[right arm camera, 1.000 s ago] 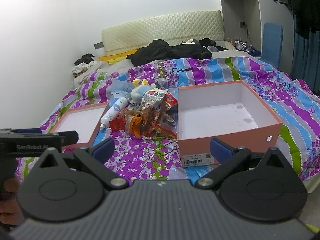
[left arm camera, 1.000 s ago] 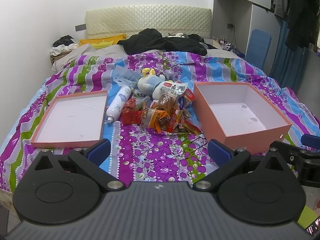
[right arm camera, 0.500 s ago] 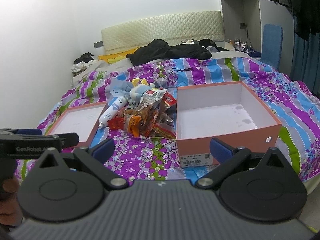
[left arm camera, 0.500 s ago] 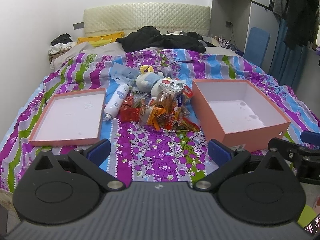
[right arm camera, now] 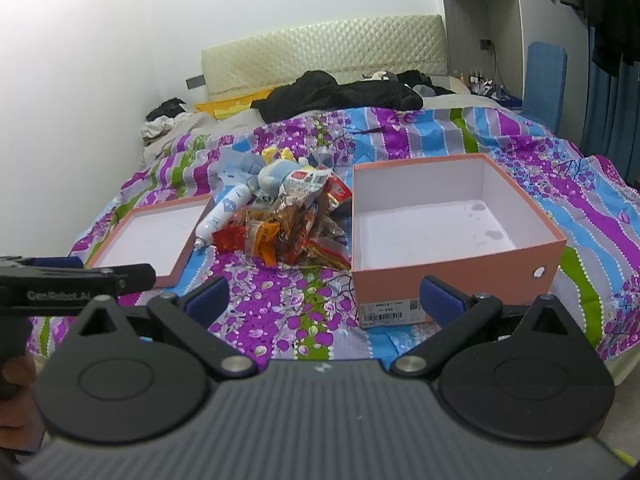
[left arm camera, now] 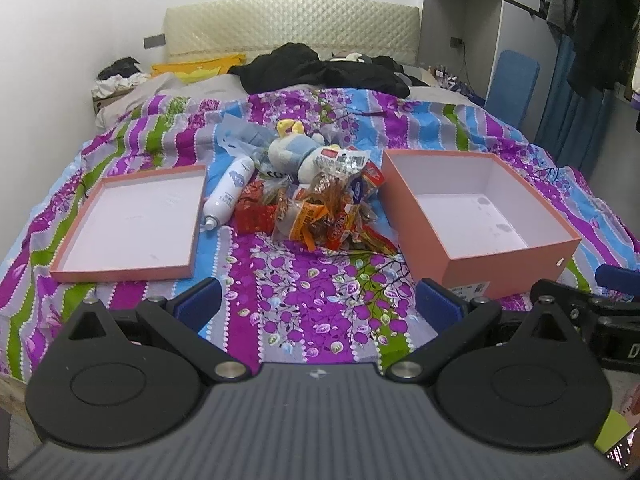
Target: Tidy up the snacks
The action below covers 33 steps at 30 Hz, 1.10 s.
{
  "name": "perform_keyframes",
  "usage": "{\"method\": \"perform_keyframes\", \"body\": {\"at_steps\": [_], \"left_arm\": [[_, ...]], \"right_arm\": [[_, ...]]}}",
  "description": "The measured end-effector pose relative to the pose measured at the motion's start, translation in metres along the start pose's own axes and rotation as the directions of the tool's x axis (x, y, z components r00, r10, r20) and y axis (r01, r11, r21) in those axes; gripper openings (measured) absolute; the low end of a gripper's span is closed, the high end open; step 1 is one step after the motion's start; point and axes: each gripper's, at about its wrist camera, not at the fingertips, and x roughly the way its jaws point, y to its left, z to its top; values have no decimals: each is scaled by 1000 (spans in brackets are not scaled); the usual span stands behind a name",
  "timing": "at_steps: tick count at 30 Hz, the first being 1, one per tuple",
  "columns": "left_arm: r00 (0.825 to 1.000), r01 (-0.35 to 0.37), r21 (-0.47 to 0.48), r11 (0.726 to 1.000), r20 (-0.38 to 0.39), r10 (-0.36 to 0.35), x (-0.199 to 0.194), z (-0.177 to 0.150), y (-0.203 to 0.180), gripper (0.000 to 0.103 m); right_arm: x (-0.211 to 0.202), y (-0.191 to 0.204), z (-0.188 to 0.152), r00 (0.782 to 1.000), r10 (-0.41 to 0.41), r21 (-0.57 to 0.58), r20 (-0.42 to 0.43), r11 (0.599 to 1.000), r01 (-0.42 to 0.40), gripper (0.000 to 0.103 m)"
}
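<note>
A heap of snack packets (left arm camera: 324,216) (right arm camera: 292,228) lies mid-bed on the striped quilt, between two pink boxes. The deep pink box (left arm camera: 472,216) (right arm camera: 452,220) stands to its right with nothing inside. The shallow pink lid (left arm camera: 132,224) (right arm camera: 156,236) lies to its left, also bare. A white bottle (left arm camera: 230,196) (right arm camera: 224,216) and a blue plush toy (left arm camera: 292,150) (right arm camera: 276,172) rest against the heap. My left gripper (left arm camera: 318,304) hangs open over the near quilt, well short of the snacks. My right gripper (right arm camera: 324,300) is open too, in front of the deep box.
Black clothes (left arm camera: 316,68) and a yellow pillow (left arm camera: 196,70) lie by the headboard. A blue chair (left arm camera: 512,84) and hanging garments (left arm camera: 600,24) stand right of the bed. A white wall runs along the left side. A hand (right arm camera: 12,372) holds the left gripper's handle.
Both views have drawn back and tilted slightly, so the boxes and snack heap sit a little lower and farther. Nothing on the bed has moved; both grippers stay open.
</note>
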Motion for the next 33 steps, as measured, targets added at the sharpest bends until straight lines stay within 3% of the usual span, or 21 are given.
{"method": "perform_keyframes", "body": {"at_steps": [12,22,26,33], "left_arm": [[997,8,-43,999,-80,-11,41,-14,16,103],[993,-11,-26,1000,-118,8,86,-16,31,103],[996,-11,-46,999,-93,7,101,-14,38,103],[993,20,-70,997,-118,-28,149,-7,49,103]], "right_arm": [[29,2,-13,999,-30,-47,-31,998,29,103],[63,7,-15,1000,3,-69,-15,998,-4,103],[82,12,-14,999,18,-105,-27,994,-20,91],[119,26,-15,999,5,-227,-33,974,-12,77]]}}
